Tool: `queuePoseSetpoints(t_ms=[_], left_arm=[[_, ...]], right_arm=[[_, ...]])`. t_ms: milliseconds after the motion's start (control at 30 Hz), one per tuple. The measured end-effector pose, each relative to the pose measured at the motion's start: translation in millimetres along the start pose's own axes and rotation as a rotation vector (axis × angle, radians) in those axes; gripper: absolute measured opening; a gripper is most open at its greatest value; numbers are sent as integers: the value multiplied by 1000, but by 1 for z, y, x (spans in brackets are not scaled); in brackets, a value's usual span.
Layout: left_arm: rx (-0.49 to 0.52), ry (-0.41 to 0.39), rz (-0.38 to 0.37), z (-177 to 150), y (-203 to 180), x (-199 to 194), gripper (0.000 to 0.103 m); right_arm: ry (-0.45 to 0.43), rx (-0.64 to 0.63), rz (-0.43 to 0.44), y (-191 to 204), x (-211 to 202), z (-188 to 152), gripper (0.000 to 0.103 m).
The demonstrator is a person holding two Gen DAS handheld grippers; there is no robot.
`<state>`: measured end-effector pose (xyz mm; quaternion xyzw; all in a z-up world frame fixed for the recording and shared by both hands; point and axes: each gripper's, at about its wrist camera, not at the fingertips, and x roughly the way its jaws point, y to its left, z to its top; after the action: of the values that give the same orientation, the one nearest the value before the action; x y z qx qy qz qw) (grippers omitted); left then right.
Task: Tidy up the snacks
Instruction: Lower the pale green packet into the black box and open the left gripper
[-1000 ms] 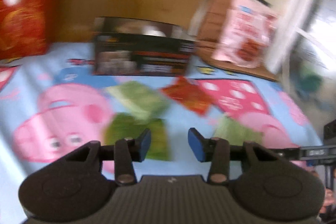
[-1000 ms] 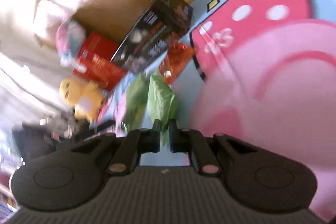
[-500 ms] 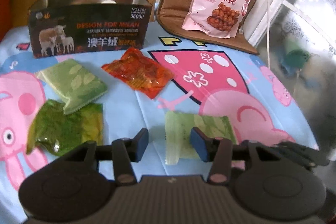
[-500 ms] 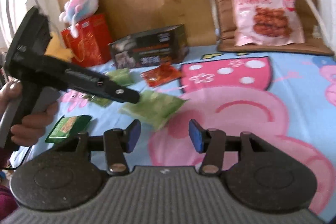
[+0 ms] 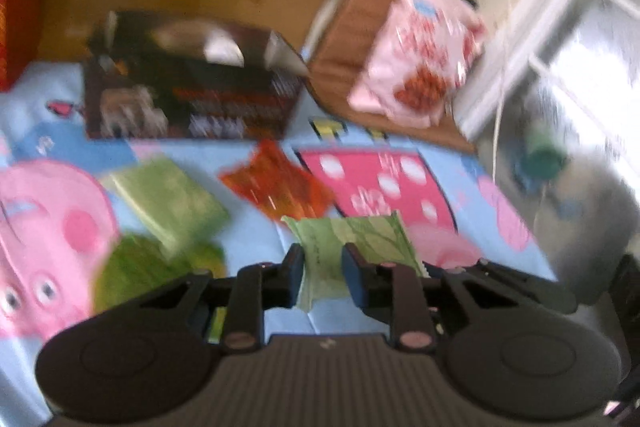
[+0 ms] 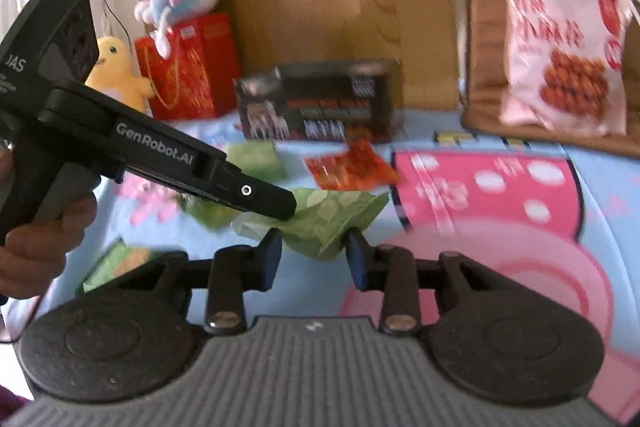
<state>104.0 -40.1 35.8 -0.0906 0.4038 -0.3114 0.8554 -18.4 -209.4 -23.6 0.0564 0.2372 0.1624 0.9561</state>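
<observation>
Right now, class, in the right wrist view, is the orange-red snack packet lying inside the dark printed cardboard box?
No: the orange-red snack packet lies on the cartoon cloth in front of the dark printed cardboard box, not inside it.

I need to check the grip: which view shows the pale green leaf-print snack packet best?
The right wrist view: the pale green leaf-print snack packet appears from the side, pinched by the left gripper. The left wrist view shows it blurred, partly behind fingers.
</observation>
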Motion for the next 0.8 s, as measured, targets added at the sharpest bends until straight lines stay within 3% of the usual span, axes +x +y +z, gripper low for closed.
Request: queuePoseSetpoints(t_ms=[267,467,633,800], left_arm=[[-18,-153,113,88,48,-14,22],[-61,-165,228,134,92,22,23],[-51,-176,283,133,103,36,29],[-49,-219,219,105,102,6,30]], right_arm=[[-117,-56,72,8,62,75,38],[-103,-70,81,10,143,122,39],[-47,-85,29,9,192,131,44],[-87,-17,12,-8,168,122,50]])
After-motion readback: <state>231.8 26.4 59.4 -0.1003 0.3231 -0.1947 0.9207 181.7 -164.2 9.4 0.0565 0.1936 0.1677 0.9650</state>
